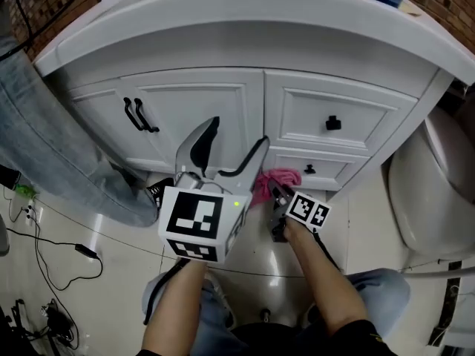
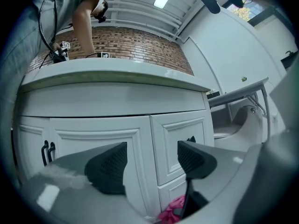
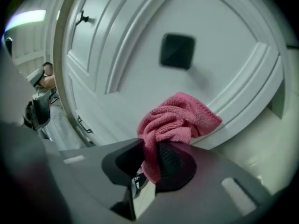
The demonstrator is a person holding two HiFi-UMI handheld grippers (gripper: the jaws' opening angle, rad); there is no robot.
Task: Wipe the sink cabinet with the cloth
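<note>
The wipe looks to be under way low on the sink cabinet (image 1: 245, 50). The right gripper (image 3: 152, 161) has its fingers (image 3: 174, 164) pinched on a bunched pink cloth (image 3: 175, 120), which stands up out of the grip. The free end of the cloth appears to press against the moulded frame of the lower drawer (image 1: 338, 170), just below and beside that drawer's dark square knob (image 3: 177, 50). In the head view the cloth sits near the drawer's left end, close to the floor.

The left gripper (image 2: 152, 162) hangs in front of the cabinet door (image 1: 194, 113) with its fingers (image 2: 110, 167) spread wide and nothing between them. It seems to take no part in the wiping (only the door's white panel shows through the gap).

As for progress, the pictures give little to go on. The white fronts show no streaks, damp patches or dirt that would mark wiped areas from unwiped ones. Judging from where the cloth is, the lower drawer is the part in hand. Whether the upper drawer (image 1: 326, 110), the doors and the rounded edge of the surface (image 1: 148, 21) above are already done or left to do cannot be told.
</note>
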